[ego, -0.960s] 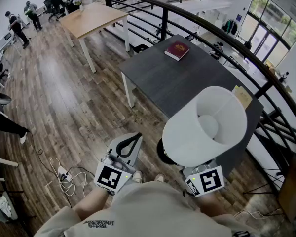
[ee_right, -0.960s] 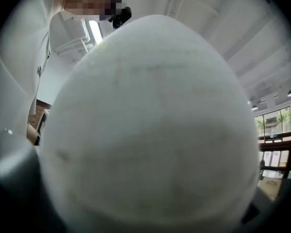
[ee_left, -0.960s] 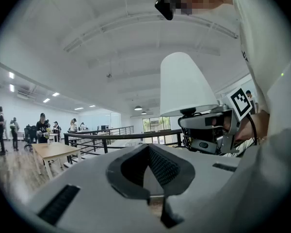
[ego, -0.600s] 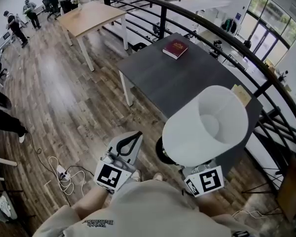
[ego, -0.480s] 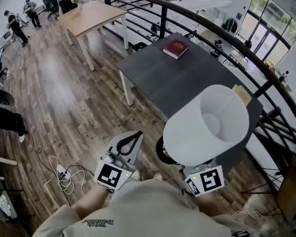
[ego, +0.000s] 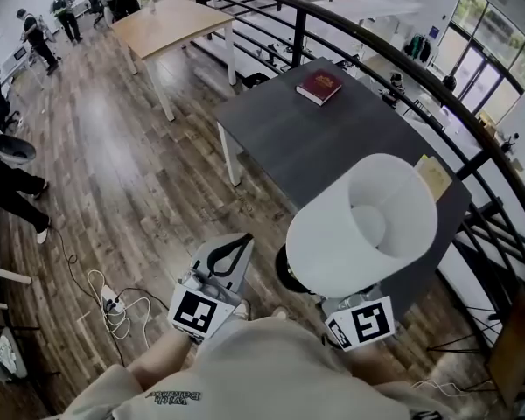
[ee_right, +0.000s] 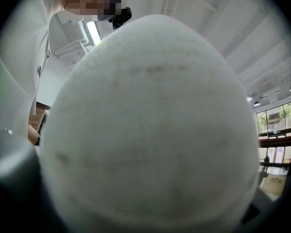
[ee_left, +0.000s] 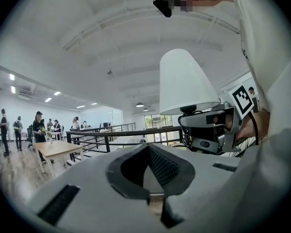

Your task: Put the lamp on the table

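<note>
A lamp with a white shade (ego: 365, 221) and a dark round base (ego: 284, 276) hangs in the air over the near edge of the dark grey table (ego: 332, 143). My right gripper (ego: 360, 320) sits beneath the shade, which hides its jaws; it is shut on the lamp and carries it. In the right gripper view the lamp shade (ee_right: 150, 130) fills the picture. The left gripper view shows the lamp shade (ee_left: 184, 81) standing upright over the right gripper (ee_left: 208, 130). My left gripper (ego: 241, 241) is shut and empty, level over the wooden floor; its tips (ee_left: 148, 147) meet.
A red book (ego: 319, 86) lies at the far end of the dark table. A black railing (ego: 376, 55) runs behind and to the right of it. A light wooden table (ego: 171, 24) stands further back. Cables and a power strip (ego: 114, 309) lie on the floor at left. People (ego: 35, 38) stand far left.
The lamp and both grippers keep their places. Only the view has shifted slightly, and a person at the left edge has moved on.
</note>
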Action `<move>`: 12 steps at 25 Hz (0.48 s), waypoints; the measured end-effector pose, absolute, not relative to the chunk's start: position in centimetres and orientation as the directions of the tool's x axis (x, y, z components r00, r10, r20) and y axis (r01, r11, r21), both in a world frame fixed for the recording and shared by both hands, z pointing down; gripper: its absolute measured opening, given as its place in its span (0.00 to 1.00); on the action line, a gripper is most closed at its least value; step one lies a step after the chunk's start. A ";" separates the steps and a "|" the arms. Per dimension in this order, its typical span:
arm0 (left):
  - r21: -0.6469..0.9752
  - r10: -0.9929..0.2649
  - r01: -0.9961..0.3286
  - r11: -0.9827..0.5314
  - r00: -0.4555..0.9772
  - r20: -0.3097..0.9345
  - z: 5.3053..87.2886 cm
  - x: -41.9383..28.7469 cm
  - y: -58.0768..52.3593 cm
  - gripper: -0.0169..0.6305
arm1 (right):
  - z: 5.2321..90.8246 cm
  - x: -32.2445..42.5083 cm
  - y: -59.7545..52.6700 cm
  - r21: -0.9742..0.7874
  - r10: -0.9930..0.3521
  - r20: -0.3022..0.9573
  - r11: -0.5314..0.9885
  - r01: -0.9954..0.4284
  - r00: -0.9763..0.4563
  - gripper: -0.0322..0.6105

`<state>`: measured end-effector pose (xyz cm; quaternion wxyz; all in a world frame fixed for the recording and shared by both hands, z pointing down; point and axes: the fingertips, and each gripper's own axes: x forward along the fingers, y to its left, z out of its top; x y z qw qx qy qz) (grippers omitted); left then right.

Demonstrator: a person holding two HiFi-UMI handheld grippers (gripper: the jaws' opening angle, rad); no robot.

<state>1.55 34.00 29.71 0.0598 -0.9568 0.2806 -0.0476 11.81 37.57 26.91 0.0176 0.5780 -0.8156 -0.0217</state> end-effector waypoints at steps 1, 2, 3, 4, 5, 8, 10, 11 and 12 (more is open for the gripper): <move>-0.139 -0.546 -0.534 -0.834 0.835 0.064 30.0 1.6 34.1 0.03 | 27.1 11.8 37.6 0.053 -0.942 0.009 0.336 -0.940 -0.336 0.16; -0.128 -0.551 -0.540 -0.832 0.831 0.072 30.3 1.6 34.3 0.03 | 27.2 11.9 37.8 0.052 -0.940 0.013 0.341 -0.939 -0.341 0.16; -0.112 -0.557 -0.548 -0.829 0.827 0.080 30.5 1.6 34.3 0.03 | 27.3 11.9 37.8 0.052 -0.938 0.014 0.345 -0.937 -0.345 0.16; -0.100 -0.562 -0.554 -0.826 0.823 0.084 30.6 1.6 34.4 0.03 | 27.3 11.8 37.8 0.053 -0.937 0.013 0.350 -0.935 -0.350 0.16; -0.096 -0.567 -0.559 -0.823 0.820 0.083 30.6 1.6 34.4 0.03 | 27.3 11.8 37.8 0.054 -0.934 0.010 0.356 -0.933 -0.356 0.16; -0.100 -0.587 -0.580 -0.809 0.808 0.062 30.3 1.7 34.6 0.03 | 27.3 11.9 37.6 0.053 -0.927 0.003 0.376 -0.925 -0.376 0.16; -0.097 -0.609 -0.603 -0.792 0.791 0.051 30.2 1.7 34.6 0.03 | 27.5 12.1 37.4 0.047 -0.922 0.001 0.386 -0.921 -0.387 0.16; -0.096 -0.619 -0.614 -0.784 0.784 0.050 30.3 1.8 34.5 0.03 | 27.5 12.3 37.3 0.044 -0.920 0.001 0.392 -0.919 -0.392 0.16; -0.096 -0.628 -0.622 -0.777 0.777 0.049 30.3 2.0 34.5 0.03 | 27.7 12.5 37.2 0.041 -0.917 0.002 0.399 -0.916 -0.399 0.16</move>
